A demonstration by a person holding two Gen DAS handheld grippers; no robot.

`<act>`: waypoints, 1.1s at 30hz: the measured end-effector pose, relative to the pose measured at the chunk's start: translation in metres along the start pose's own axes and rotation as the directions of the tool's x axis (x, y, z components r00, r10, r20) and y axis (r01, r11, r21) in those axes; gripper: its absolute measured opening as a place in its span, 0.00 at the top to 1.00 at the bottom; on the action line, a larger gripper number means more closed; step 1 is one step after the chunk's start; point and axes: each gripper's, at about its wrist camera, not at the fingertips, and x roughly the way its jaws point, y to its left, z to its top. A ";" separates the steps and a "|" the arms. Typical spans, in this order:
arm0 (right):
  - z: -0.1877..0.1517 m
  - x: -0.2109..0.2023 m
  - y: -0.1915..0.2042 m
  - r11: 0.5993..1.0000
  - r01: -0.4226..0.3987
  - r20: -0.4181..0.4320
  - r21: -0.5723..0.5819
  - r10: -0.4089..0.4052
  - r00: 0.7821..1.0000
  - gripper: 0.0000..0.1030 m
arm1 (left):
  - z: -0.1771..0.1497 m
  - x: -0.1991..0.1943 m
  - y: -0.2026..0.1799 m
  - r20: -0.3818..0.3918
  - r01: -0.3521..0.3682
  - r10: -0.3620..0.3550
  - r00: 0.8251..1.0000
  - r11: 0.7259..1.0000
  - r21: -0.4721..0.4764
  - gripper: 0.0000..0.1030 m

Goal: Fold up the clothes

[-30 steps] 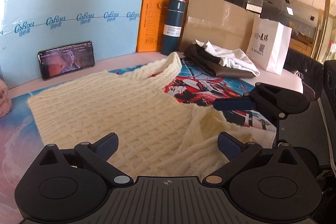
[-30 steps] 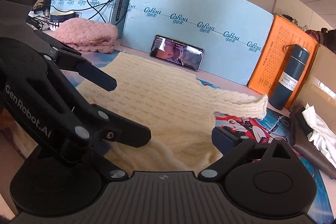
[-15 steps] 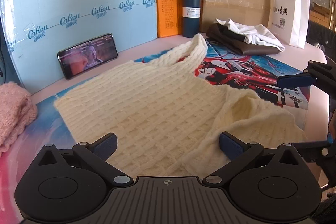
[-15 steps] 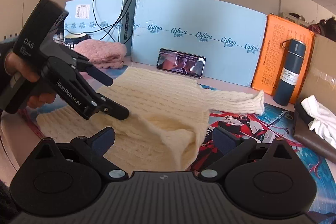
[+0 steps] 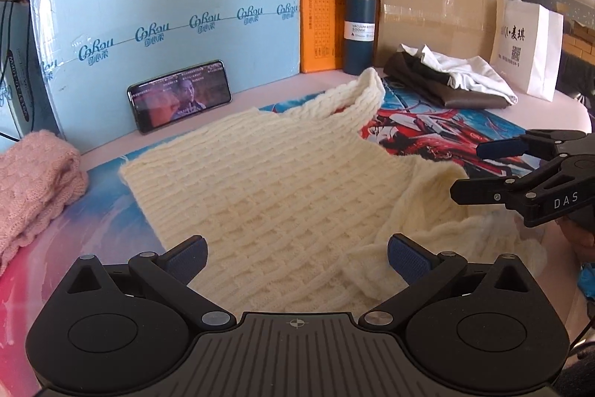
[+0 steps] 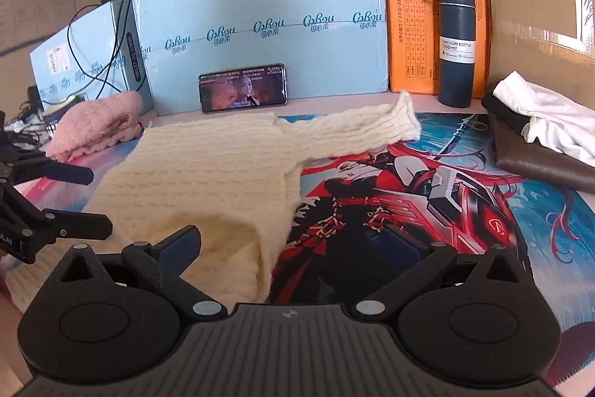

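On the desk (image 5: 550, 106), cream chunky-knit sweater (image 5: 282, 188) lies spread; my left tongs (image 5: 297, 253) and right tongs (image 6: 293, 244) both gape, empty.

- My left gripper (image 5: 295, 257) hangs over the near edge of the sweater (image 5: 267, 181), spread across the printed mat (image 6: 427, 196).
- My right gripper (image 6: 293, 240) sits to its right, over the sweater's edge and the mat.
- Behind the sweater, a phone (image 5: 179, 95) leans on the foam board (image 5: 167, 6).
- A flask (image 6: 455, 43) stands right of the phone; folded garments (image 6: 543, 133) lie farther right.
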 end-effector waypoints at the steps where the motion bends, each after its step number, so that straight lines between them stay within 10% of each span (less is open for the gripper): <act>1: 0.008 0.002 -0.007 0.999 -0.004 0.012 0.034 0.004 1.000 0.00 | 0.006 -0.001 0.006 0.025 -0.001 0.002 1.000 0.999 -0.032 0.00; 6: 0.053 0.027 -0.038 0.981 0.091 0.056 0.172 -0.101 0.993 0.00 | 0.042 0.017 0.046 0.084 -0.092 0.110 0.990 0.976 -0.196 0.00; 12: 0.090 0.090 -0.083 0.922 0.197 -0.020 0.332 -0.202 0.979 0.00 | 0.036 0.056 0.102 0.046 -0.133 0.171 0.984 0.885 -0.445 0.00; 20: 0.104 0.162 -0.095 0.902 0.322 -0.130 0.287 -0.296 0.946 0.04 | 0.019 0.050 0.115 0.036 -0.180 0.221 0.975 0.870 -0.458 0.00; 22: 0.101 0.167 -0.090 0.901 0.338 -0.102 0.271 -0.323 0.941 0.13 | 0.019 0.051 0.112 0.033 -0.189 0.225 0.974 0.881 -0.433 0.00; 24: 0.102 0.168 -0.082 0.913 0.336 -0.081 0.233 -0.326 0.942 0.52 | 0.020 0.052 0.110 0.032 -0.186 0.219 0.975 0.888 -0.420 0.00; 27: 0.110 0.164 -0.072 0.932 0.284 -0.048 0.227 -0.280 0.959 0.77 | 0.019 0.050 0.110 0.037 -0.171 0.206 0.978 0.891 -0.421 0.00; 33: 0.142 0.134 -0.033 0.959 0.088 0.076 0.268 -0.112 0.991 0.79 | 0.019 0.049 0.111 0.044 -0.138 0.174 0.984 0.890 -0.435 0.00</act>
